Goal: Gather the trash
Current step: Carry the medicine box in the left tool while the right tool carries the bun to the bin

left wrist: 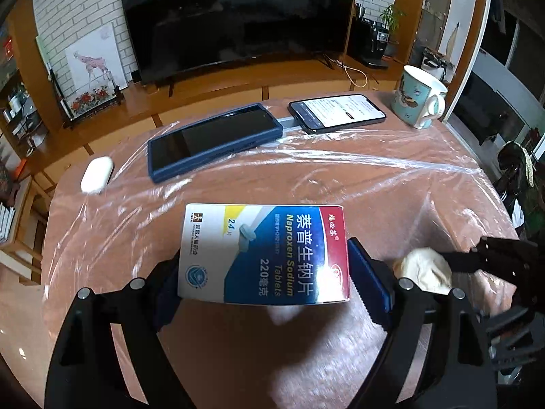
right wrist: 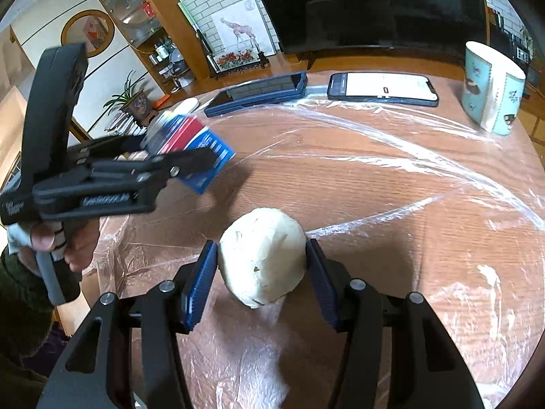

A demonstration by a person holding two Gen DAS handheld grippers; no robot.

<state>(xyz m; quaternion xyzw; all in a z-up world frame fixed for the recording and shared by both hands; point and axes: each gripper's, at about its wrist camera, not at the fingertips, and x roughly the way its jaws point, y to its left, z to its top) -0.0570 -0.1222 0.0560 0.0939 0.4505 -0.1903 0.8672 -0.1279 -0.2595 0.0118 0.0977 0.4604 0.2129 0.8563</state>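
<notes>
Fingers of the left gripper [left wrist: 264, 272] are standing wide apart and clamping a medicine box [left wrist: 265, 255] across its width, blue pads pressing on both side faces. In the left wrist view the box is hanging clear above the table [left wrist: 374, 187], printed face up, reading Naproxen Sodium Tablets. In the right wrist view the same box [right wrist: 194, 150] is showing at the left, tilted, gripped in the left gripper [right wrist: 190, 160], with a person's hand [right wrist: 58, 238] wrapping the handle below.

Fingers of the right gripper [right wrist: 262, 279] are sitting at a narrower spread and pinching a crumpled white paper ball [right wrist: 262, 255], both blue pads touching its sides. Whether the ball is resting on the table or lifted just off it cannot be told. In the left wrist view the ball [left wrist: 425, 269] is appearing just right of the box, with the right gripper's dark finger reaching in from the right edge.

Clear plastic film [right wrist: 408, 170] is covering the round wooden table. Along the far side, left to right, are lying a small white case [left wrist: 97, 174], a dark phone in a blue cover [left wrist: 214, 141], and a second phone with a lit screen [left wrist: 337, 112]. A patterned mug [left wrist: 417, 97] is standing upright at the far right, apart from the phones.
</notes>
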